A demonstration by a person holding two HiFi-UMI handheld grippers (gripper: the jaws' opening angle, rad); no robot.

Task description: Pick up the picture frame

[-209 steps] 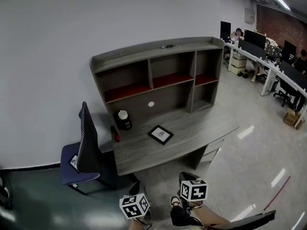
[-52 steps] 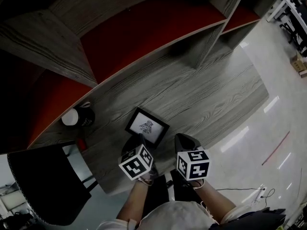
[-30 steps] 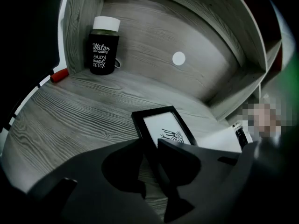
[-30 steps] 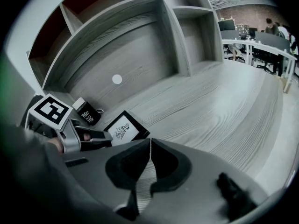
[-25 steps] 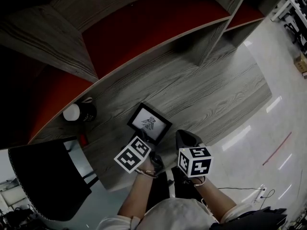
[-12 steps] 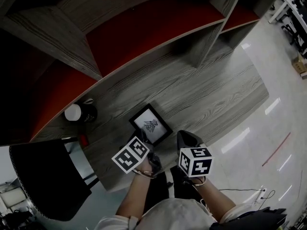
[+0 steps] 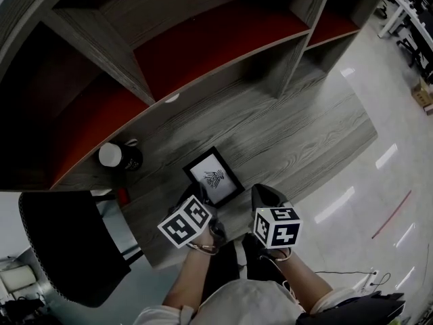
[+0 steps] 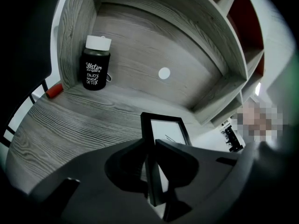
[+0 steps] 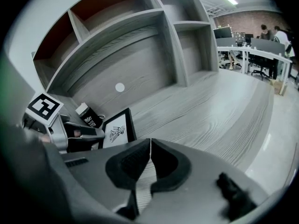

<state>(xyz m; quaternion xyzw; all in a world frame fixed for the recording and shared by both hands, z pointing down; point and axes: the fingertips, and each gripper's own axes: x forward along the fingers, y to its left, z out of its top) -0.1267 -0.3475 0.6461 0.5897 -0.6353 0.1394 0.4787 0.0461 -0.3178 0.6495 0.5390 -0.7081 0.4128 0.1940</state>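
Two grippers sit at the near edge of the desk (image 7: 304, 134), one in each of the person's hands. The left gripper (image 8: 150, 146) has just been closing its jaws, and they're now clamped on the left edge of the picture frame (image 8: 166, 127), with the black border pinched right between the pads. From the head view, the left gripper (image 7: 195, 198) sits at the near-left corner of the frame (image 7: 213, 176), and the frame is just past the front edge of the desk, roughly in the middle.

The right gripper view shows the frame (image 9: 117, 129) tipped up rather than lying flat. Its lower edge is hidden, so I can't say if it's touching the wood. The right gripper (image 9: 150, 143) has its jaws pressed together with nothing in them, and it hovers just right of the frame (image 7: 260, 193), not touching it.

A bit further back on the left there's a black bottle (image 8: 96, 64) with a white cap standing upright, with a small red thing (image 8: 53, 90) near the desk's left edge. A dark chair (image 7: 67, 242) is off to the left of the desk. Behind all that are the shelves (image 7: 203, 46) with red lining and a white dot (image 8: 164, 73) on the back panel. Way off to the right, across the shiny floor (image 7: 379, 181), there are office desks (image 9: 252, 45) with people at them
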